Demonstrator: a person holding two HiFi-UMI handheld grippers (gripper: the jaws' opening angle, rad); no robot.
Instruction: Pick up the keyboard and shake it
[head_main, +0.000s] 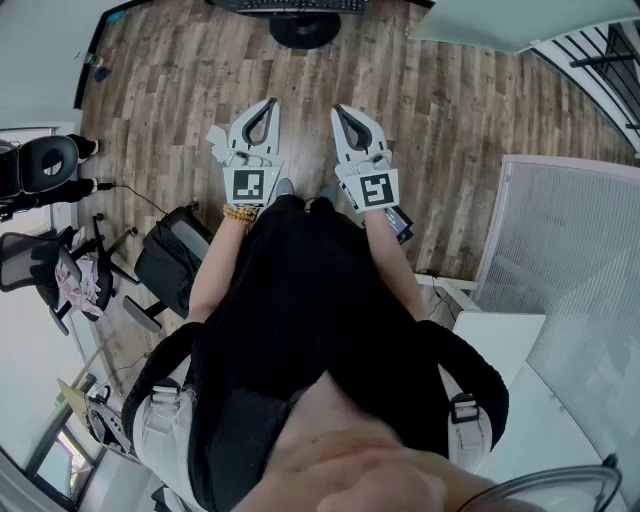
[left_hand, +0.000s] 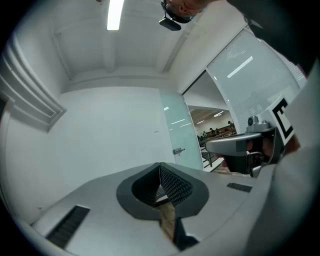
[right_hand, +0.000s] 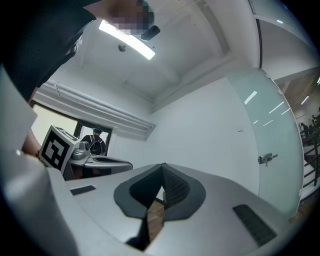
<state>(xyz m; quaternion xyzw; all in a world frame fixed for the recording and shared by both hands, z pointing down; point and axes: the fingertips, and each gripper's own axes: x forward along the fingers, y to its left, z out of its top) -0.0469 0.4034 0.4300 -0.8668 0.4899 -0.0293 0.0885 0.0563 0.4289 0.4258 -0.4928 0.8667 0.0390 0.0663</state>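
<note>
A dark keyboard (head_main: 290, 5) lies at the very top edge of the head view, partly cut off, with a round black object (head_main: 303, 30) just below it. My left gripper (head_main: 268, 103) and right gripper (head_main: 340, 110) are held side by side in front of my body, above the wooden floor and well short of the keyboard. Both are shut with nothing between the jaws. In the left gripper view, the left gripper (left_hand: 160, 169) points at a white wall and ceiling. The right gripper (right_hand: 162, 169) does the same. Neither gripper view shows the keyboard.
Black office chairs (head_main: 40, 165) and a dark seat (head_main: 172, 255) stand at the left. A white ribbed partition (head_main: 570, 260) and desk corner (head_main: 500, 335) are at the right. A frosted glass door (left_hand: 177, 135) is in the wall ahead.
</note>
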